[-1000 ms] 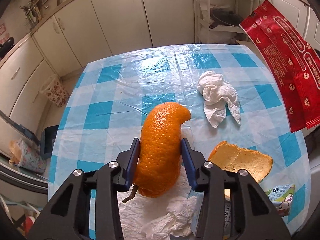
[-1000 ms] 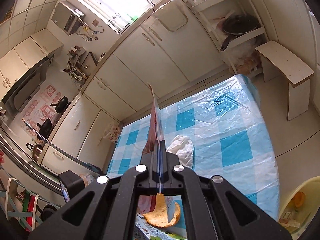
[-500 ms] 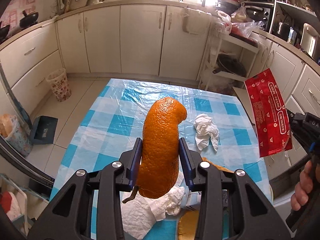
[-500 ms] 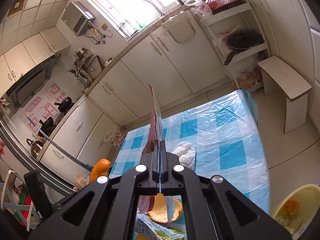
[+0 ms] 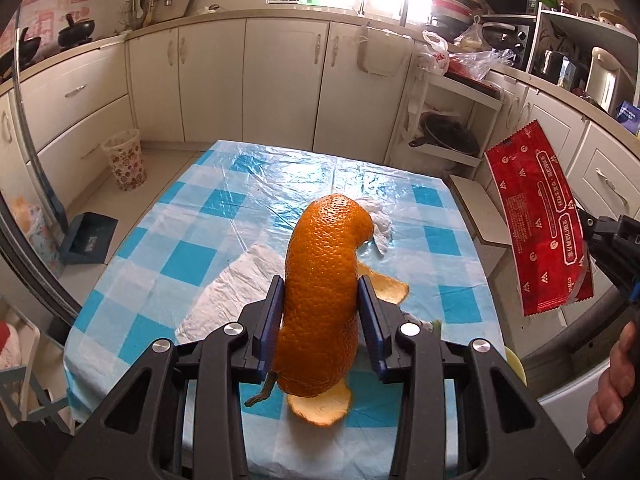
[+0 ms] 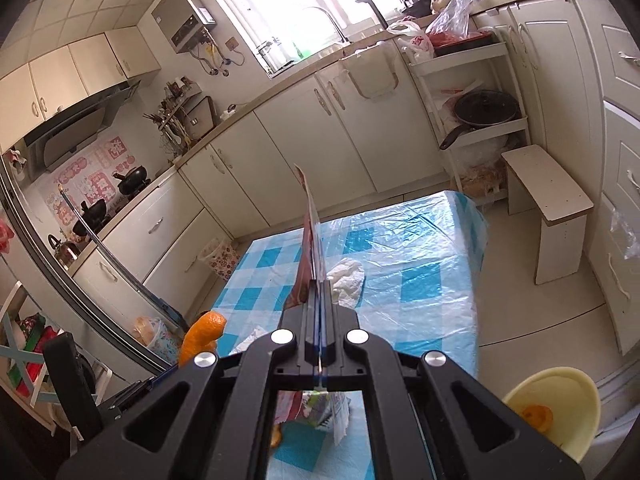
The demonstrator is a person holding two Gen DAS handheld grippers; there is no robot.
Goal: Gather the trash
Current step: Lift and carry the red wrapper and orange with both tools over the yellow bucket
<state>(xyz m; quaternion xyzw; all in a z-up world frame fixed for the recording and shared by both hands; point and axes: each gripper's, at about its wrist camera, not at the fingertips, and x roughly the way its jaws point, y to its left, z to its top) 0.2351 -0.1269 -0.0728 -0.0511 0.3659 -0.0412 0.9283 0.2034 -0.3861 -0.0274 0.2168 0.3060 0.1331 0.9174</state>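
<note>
My left gripper (image 5: pixel 320 300) is shut on a large orange peel (image 5: pixel 322 276) and holds it well above the blue checked table (image 5: pixel 192 264). The peel also shows in the right wrist view (image 6: pixel 202 336) at the lower left. My right gripper (image 6: pixel 320 288) is shut on a red snack wrapper (image 6: pixel 309 240), seen edge-on; in the left wrist view the wrapper (image 5: pixel 538 220) hangs off the table's right side. A crumpled white tissue (image 6: pixel 346 280), a flat tissue (image 5: pixel 228 292) and more peel pieces (image 5: pixel 384 286) lie on the table.
A pale yellow bin (image 6: pixel 554 412) with trash in it stands on the floor at the right of the table. A wooden stool (image 6: pixel 546 204) and a shelf rack (image 6: pixel 476 92) are beyond it. A patterned waste basket (image 5: pixel 124 158) stands by the cabinets.
My left gripper has risen and pulled back with the orange peel, so more of the kitchen shows. My right gripper has also lifted with the wrapper; the yellow bin shows more.
</note>
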